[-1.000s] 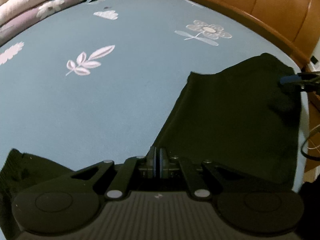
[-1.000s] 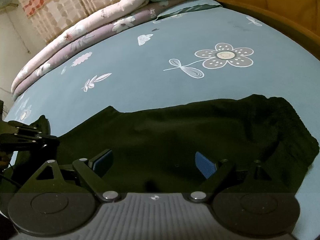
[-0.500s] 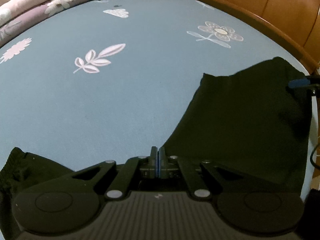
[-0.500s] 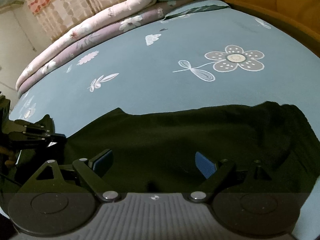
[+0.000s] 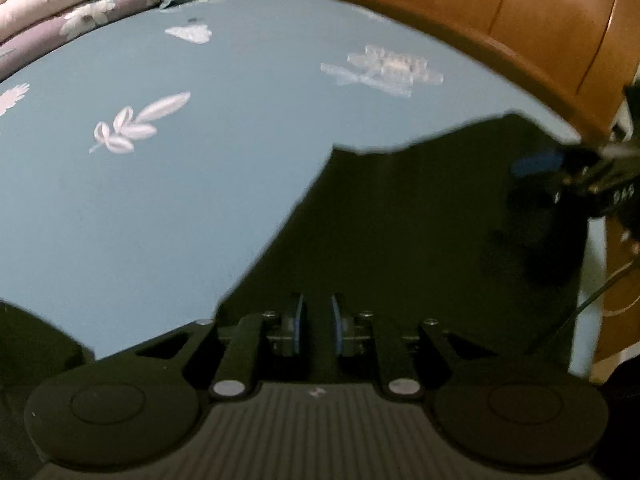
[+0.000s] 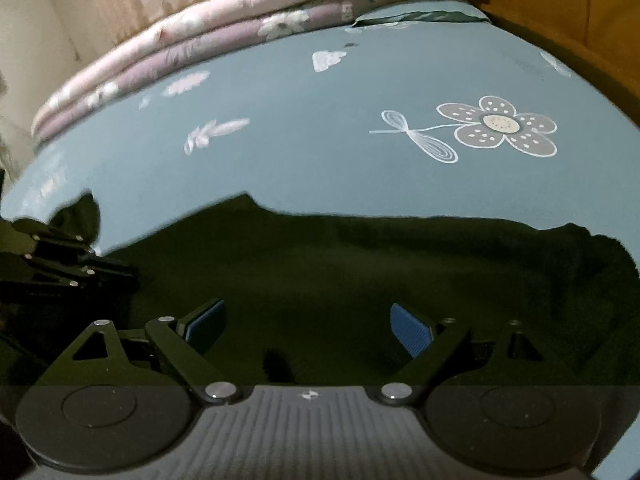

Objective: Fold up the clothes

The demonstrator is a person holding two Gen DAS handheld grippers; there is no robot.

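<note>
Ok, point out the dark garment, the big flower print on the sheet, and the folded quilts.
dark garment [image 6: 360, 272], right wrist view, on its flat middle.
flower print [image 6: 498, 123], right wrist view, on the pale centre disc.
folded quilts [image 6: 224, 20], right wrist view, on the upper pink layer.

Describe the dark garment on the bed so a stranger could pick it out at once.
Start from the blue bedsheet printed with pale flowers and leaves, which covers the bed. The dark garment lies spread flat along its near edge, just in front of both grippers. It is the only plain, near-black cloth there, unlike the pink and purple quilts rolled at the far side.
</note>
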